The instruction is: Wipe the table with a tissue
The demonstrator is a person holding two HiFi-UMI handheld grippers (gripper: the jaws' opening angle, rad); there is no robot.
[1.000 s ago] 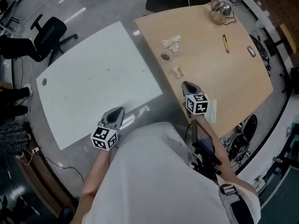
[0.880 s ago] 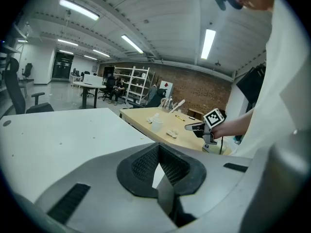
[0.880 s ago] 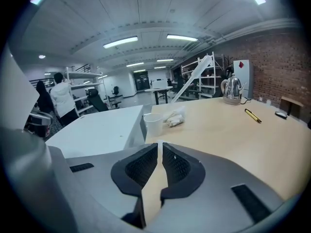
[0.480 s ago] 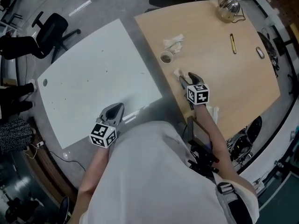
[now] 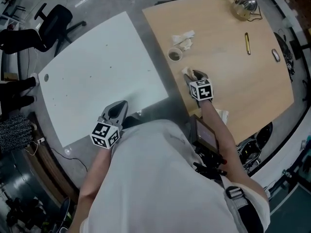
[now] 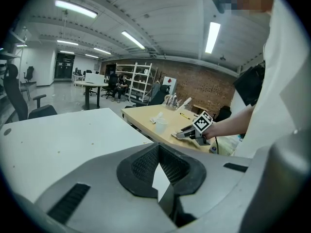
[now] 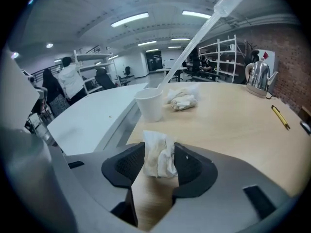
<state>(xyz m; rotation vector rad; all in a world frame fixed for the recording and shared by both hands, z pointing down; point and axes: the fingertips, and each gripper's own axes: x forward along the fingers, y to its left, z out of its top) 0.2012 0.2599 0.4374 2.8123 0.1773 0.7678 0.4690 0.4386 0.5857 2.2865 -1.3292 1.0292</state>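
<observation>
A small crumpled white tissue [image 7: 156,161] stands on the wooden table [image 5: 233,76] near its left edge, also seen in the head view as a tissue [image 5: 186,72]. My right gripper [image 5: 194,75] is low over that table. Its jaws have just opened, and the right gripper [image 7: 158,149] now has the tissue between its open fingers without squeezing it. My left gripper [image 5: 120,106] hovers at the near edge of the white table [image 5: 97,76]. The left gripper [image 6: 158,147] is shut on nothing.
A paper cup [image 5: 174,55] with a pipette [image 7: 204,25] stands just beyond the tissue, and more crumpled tissues [image 5: 183,38] lie behind it. A kettle [image 5: 243,4] and a pen [image 5: 247,42] sit farther off. Office chairs [image 5: 48,28] stand beyond the white table.
My right gripper has moved forward and down to the tissue near the cup, which now sits between its jaws. The left gripper has stayed near the white table's edge.
</observation>
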